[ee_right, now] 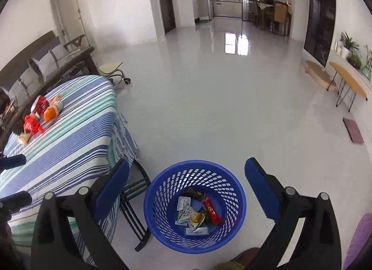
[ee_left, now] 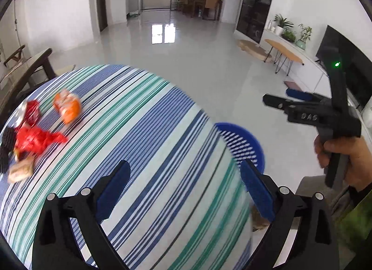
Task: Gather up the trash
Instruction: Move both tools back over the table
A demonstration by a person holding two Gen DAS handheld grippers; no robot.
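Lying in basket: wrappers at lower centre; the red one's long axis runs upper left to lower right.
Basket: blue basket on the floor beside the striped table.
Table trash: wrappers at left, blurred.
Right gripper: tilted down over the basket, jaws wide apart, empty.
Left gripper: above the cloth, spread, empty.
Hand: grips the right handle.
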